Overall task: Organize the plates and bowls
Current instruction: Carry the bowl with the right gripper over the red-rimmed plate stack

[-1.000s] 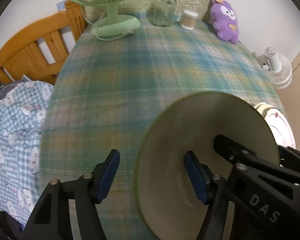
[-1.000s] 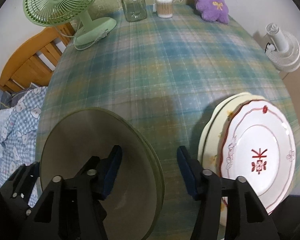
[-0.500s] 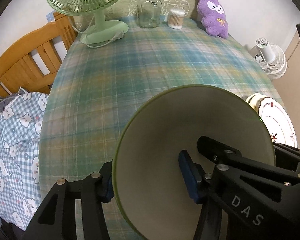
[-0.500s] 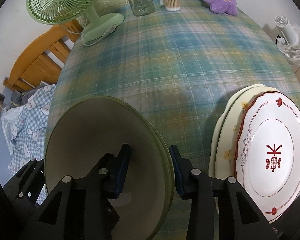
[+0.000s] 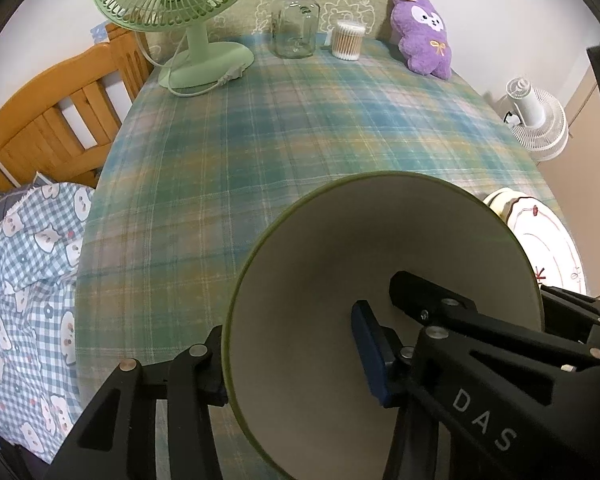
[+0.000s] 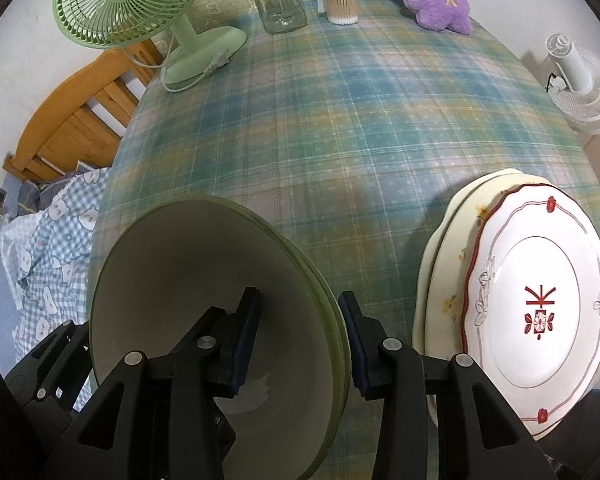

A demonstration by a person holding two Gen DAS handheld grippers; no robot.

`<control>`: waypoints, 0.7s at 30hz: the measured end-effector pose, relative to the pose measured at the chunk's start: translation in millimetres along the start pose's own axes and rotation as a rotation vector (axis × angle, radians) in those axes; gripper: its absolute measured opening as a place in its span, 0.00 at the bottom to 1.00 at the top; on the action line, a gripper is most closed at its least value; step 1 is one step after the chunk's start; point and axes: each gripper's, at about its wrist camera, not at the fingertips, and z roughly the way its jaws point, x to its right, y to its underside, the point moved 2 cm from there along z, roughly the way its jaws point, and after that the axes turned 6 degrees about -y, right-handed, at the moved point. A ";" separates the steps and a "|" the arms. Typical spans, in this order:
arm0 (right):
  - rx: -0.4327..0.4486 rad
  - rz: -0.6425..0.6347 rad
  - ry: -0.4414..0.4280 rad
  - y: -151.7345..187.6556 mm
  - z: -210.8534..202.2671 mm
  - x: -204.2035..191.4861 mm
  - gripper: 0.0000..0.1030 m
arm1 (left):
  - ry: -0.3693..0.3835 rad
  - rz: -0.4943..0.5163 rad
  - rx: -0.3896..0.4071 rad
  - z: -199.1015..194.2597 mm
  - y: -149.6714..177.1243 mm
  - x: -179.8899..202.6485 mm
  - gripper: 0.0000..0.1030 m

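Bedding (image 5: pixel 32 280) in blue gingham lies at the far left, beside a wooden bed frame (image 5: pixel 56 120) and the plaid-covered desk (image 5: pixel 300 128). Along the desk's far edge stand a green fan (image 5: pixel 188 20), a glass jar (image 5: pixel 296 24), a tub of cotton swabs (image 5: pixel 347 40) and a purple plush toy (image 5: pixel 422 36). Near the front, the left gripper (image 5: pixel 288 356) has its fingers (image 5: pixel 370 352) closed on the left rim of a green-edged bowl (image 5: pixel 360 260), one finger inside and one outside. The right gripper (image 6: pixel 298 328) straddles the bowl's right rim (image 6: pixel 324 280), seemingly clamped, though contact is hard to judge; two nested rims seem to show there. Just to the right lies a stack of plates (image 6: pixel 448 264), topped by a white plate with red trim (image 6: pixel 540 300). A white fan (image 6: pixel 580 88) sits beyond the desk's right edge.
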 end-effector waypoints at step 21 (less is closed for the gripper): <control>0.092 -0.003 -0.023 -14.9 -73.4 28.6 0.42 | -0.027 0.007 0.083 -55.1 -25.8 45.8 0.48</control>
